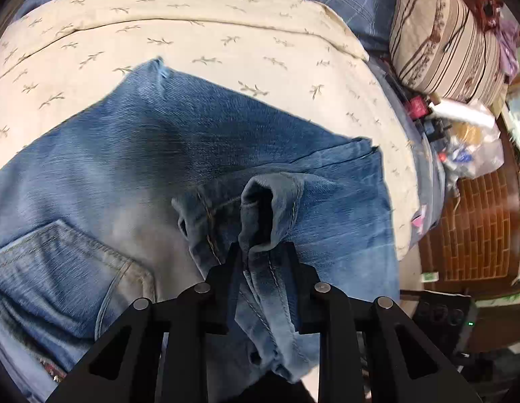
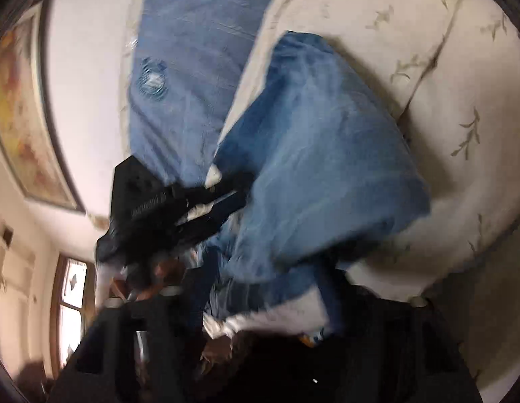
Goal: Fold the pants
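Observation:
Blue denim jeans [image 1: 199, 154] lie on a cream leaf-print bedcover [image 1: 199, 33], back pocket at lower left. My left gripper [image 1: 261, 252] is shut on the jeans' waistband edge, which bunches up between its black fingers. In the right wrist view the picture is blurred: the jeans [image 2: 320, 161] hang as a lifted fold over the bedcover [image 2: 461, 117], and the left gripper [image 2: 226, 198] shows at centre left gripping the denim. My right gripper's own fingers are dark and blurred at the bottom, with denim over them; whether they grip the denim is unclear.
A striped pillow [image 1: 444, 37] lies at the upper right. A cluttered bedside surface [image 1: 468, 141] with bags and small items stands at the right, above a brown brick-pattern panel [image 1: 478, 225]. A blue checked sheet [image 2: 192, 67] lies beyond the cover.

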Tool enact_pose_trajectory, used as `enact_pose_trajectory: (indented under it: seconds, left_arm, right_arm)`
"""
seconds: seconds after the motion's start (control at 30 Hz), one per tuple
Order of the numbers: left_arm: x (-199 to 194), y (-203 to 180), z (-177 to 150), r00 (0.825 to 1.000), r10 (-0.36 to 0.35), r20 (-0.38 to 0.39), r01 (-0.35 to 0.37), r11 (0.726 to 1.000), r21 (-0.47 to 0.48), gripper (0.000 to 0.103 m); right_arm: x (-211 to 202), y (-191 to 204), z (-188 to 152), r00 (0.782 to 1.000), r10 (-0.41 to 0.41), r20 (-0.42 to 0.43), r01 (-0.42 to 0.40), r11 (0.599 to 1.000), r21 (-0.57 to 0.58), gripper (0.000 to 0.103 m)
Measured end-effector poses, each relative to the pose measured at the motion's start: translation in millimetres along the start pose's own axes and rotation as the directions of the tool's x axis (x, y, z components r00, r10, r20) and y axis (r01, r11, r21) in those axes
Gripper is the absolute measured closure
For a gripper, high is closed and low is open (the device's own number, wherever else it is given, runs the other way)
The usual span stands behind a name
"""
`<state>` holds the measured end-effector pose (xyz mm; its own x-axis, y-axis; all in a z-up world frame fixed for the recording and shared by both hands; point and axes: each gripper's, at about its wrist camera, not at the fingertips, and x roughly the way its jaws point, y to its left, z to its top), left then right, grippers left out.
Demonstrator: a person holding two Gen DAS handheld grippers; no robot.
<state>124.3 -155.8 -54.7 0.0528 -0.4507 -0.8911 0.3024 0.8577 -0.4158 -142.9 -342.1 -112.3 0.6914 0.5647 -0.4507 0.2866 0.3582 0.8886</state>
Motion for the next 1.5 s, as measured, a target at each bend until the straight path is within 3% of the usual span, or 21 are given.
enact_pose_trajectory:
  seconds: [0.13,0.2,0.27,0.3,0.37,0.43,0.5,0.57,0.6,0.63,0.67,0.8,0.9,0.93,0.97,1.03,1.13,1.27,1.37,1.43,1.5]
  left_arm:
    - [-18.5,11.6,-6.5,0.999,-0.024,0.047,0.025,0.999,-0.025,0.081]
    - [-1.5,23.5,-9.8,1.0,0.003,0.01,-0.002,0.999,-0.054,0.081]
    - [4.1,29.4,-13.0,1.0,0.009,0.021,-0.008,0.998,-0.061,0.082]
    - [1.5,27.6,-13.5,1.0,0.01,0.026,-0.009,0.999,-0.047,0.082]
    - [-2.1,23.3,-14.7,0.999,0.034,0.017,-0.034,0.999,-0.008,0.082]
    - [-12.0,26.7,-21.2,0.999,0.035,0.025,-0.035,0.999,0.014,0.082]
    - [-23.5,31.3,-28.0,0.999,-0.002,0.034,0.001,1.0,0.015,0.081]
    - [-34.0,32.8,-32.0,0.998,-0.048,0.05,0.048,0.999,0.003,0.076]
    - [-34.8,30.5,-30.2,0.996,-0.059,0.06,0.059,0.998,0.0,0.075]
    - [-35.2,27.0,-27.9,0.996,-0.057,0.069,0.057,0.998,-0.002,0.073]
    - [-33.4,23.6,-25.2,0.996,-0.051,0.073,0.051,0.999,-0.006,0.071]
    - [-19.9,15.1,-16.8,0.997,-0.038,0.067,0.04,0.999,-0.027,0.069]
    - [-12.4,9.3,-12.4,0.996,-0.031,0.082,0.034,0.999,-0.027,0.068]
    - [-7.8,4.8,-10.0,0.997,-0.012,0.08,0.014,1.0,-0.022,0.07]
    - [-4.2,-0.8,-8.4,0.997,-0.008,0.073,0.009,1.0,-0.011,0.07]
    - [-1.9,-9.4,-8.1,0.996,0.007,0.092,-0.008,1.0,0.016,0.07]
    - [22.3,-11.3,-5.8,0.992,0.098,0.075,-0.1,0.995,0.017,0.071]
    - [13.9,-20.9,-12.1,0.992,0.09,0.084,-0.096,0.994,0.06,0.074]
    - [-4.6,-18.9,-18.4,0.993,-0.015,0.113,0.012,1.0,0.023,0.074]
    - [-10.8,-24.2,-18.4,0.988,-0.048,0.147,0.043,0.998,0.035,0.074]
    - [-4.8,-31.0,-16.8,0.986,-0.029,0.161,0.018,0.998,0.064,0.073]
  right_arm:
    - [-11.8,18.9,-9.1,0.998,0.066,0.007,-0.065,0.995,-0.079,0.095]
    - [-1.9,11.6,-13.2,0.999,-0.03,-0.017,0.028,0.995,-0.1,0.096]
    - [12.5,-1.8,-16.4,0.982,-0.186,-0.041,0.18,0.976,-0.12,0.096]
    - [14.7,-5.3,-16.7,0.978,-0.202,-0.043,0.196,0.973,-0.122,0.097]
    - [10.1,0.9,-15.4,0.98,-0.185,-0.073,0.175,0.976,-0.128,0.086]
    - [6.0,18.0,-16.7,0.97,-0.195,-0.147,0.164,0.967,-0.196,0.064]
    - [-10.1,45.5,-19.6,0.972,-0.14,-0.189,0.079,0.951,-0.298,0.059]
    - [-35.5,71.5,-8.0,0.991,-0.076,-0.107,0.03,0.925,-0.378,0.056]
    - [-42.7,77.3,4.0,0.997,-0.059,-0.048,0.036,0.921,-0.388,0.044]
    - [-52.6,80.9,17.6,0.997,-0.065,0.035,0.073,0.918,-0.389,0.035]
    - [-56.0,81.1,36.6,0.986,-0.112,0.122,0.15,0.914,-0.377,0.035]
    - [-21.1,76.5,96.5,0.934,-0.283,0.217,0.346,0.865,-0.364,0.049]
    - [12.7,70.3,120.4,0.867,-0.443,0.229,0.498,0.75,-0.435,0.054]
    - [19.7,67.8,121.6,0.85,-0.481,0.215,0.522,0.714,-0.466,0.073]
    - [17.4,62.6,116.1,0.849,-0.486,0.206,0.52,0.702,-0.486,0.083]
    - [15.4,73.6,117.5,0.844,-0.47,0.259,0.532,0.675,-0.511,0.087]
    - [23.5,48.1,129.2,0.795,-0.546,0.265,0.604,0.668,-0.435,0.093]
    - [2.9,58.6,126.3,0.826,-0.483,0.291,0.564,0.725,-0.397,0.085]
    - [-15.3,77.8,106.9,0.89,-0.353,0.289,0.451,0.777,-0.439,0.085]
    - [-13.5,87.8,92.8,0.904,-0.321,0.283,0.424,0.763,-0.488,0.085]
    - [5.2,79.3,86.3,0.899,-0.358,0.253,0.438,0.75,-0.495,0.083]
